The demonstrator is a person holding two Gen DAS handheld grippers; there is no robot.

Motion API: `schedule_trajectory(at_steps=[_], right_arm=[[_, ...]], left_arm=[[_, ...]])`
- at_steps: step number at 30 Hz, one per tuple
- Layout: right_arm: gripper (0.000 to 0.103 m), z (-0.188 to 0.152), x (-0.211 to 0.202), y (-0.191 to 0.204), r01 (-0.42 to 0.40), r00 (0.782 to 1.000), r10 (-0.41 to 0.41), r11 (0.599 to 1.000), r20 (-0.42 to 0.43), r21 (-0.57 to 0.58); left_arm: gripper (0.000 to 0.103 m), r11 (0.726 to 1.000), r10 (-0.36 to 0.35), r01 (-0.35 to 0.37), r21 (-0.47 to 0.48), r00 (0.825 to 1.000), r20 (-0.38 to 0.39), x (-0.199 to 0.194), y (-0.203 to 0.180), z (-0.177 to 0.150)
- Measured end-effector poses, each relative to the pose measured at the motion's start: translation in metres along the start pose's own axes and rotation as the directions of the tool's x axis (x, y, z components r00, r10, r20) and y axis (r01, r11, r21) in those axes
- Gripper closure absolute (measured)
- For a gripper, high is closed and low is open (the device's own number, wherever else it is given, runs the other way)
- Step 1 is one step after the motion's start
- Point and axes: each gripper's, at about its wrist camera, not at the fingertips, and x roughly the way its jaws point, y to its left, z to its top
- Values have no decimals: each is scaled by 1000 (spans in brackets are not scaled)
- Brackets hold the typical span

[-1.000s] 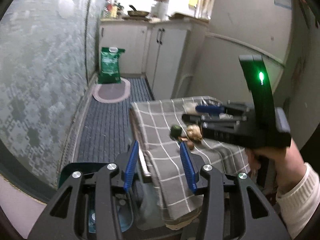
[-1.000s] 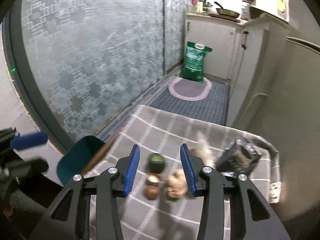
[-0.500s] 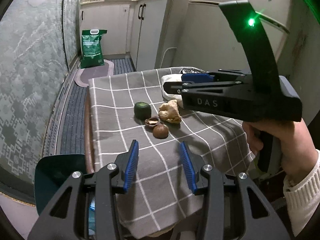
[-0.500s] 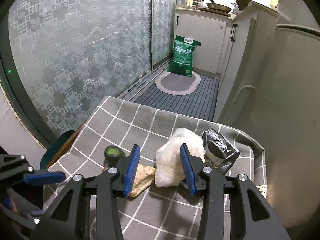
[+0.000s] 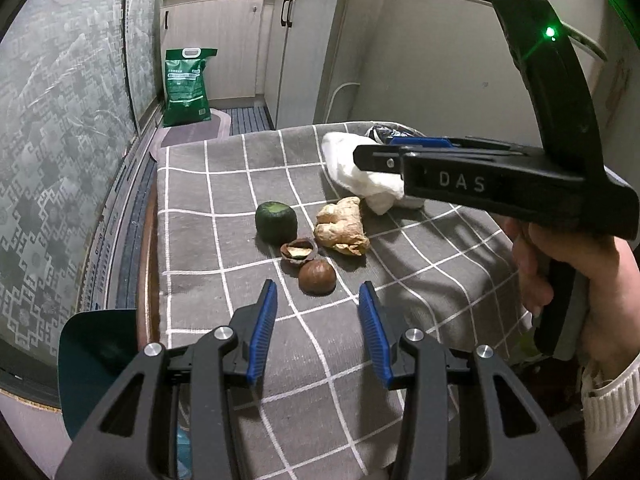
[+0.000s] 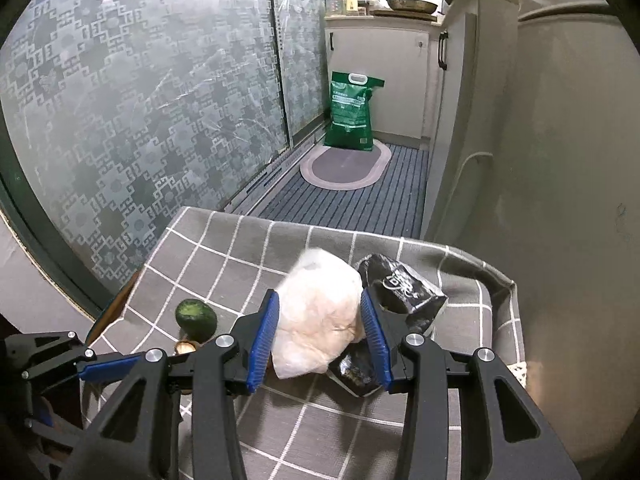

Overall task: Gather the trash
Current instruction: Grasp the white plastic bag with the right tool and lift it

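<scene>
A grey checked cloth (image 5: 224, 200) covers the small table. On it lie a green fruit end (image 5: 276, 222), a ginger piece (image 5: 340, 226), a half nutshell (image 5: 298, 250) and a brown nut (image 5: 316, 276). My left gripper (image 5: 318, 296) is open just short of the nut. A white crumpled bag (image 6: 320, 312) shows between the pads of my open right gripper (image 6: 320, 300), with a black wrapper (image 6: 404, 292) beside its right finger. Whether the pads touch the bag is unclear. The left wrist view has the right gripper (image 5: 360, 156) side-on over the white bag (image 5: 352, 172).
A teal bin (image 5: 96, 344) stands low at the table's left edge. A person's hand (image 5: 592, 280) holds the right gripper. Frosted glass doors run along the left. A green sack (image 6: 352, 112) and an oval mat (image 6: 346, 164) lie on the floor beyond, before white cupboards.
Both grippers came forward and down over the table. The left now sits close to the nuts. The right swung from the nuts and ginger to the white bag.
</scene>
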Motion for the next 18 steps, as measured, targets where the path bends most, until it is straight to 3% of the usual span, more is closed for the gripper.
schedule_trajectory(at_steps=[4,7,9,18], right_arm=[[65,-1,4,3,-18,1000,18,1000,-15,-2],[80,-1,3,6,7,1000,-7,1000,-15,-28],[95,-1,2,7,22,1000,-23,999,-15,-40],[97,8,-31,3,-7,997,9,1000,77,-19]], left_arm=[[60,1000,3,-3,2,1000,-3,2,-1,1],[60,1000,3,-3,2,1000,-2,3,-1,1],[61,1000,3,-3,2,1000,-2,3,-1,1],[69,1000,10,-10,16,1000,-2,7,-2,5]])
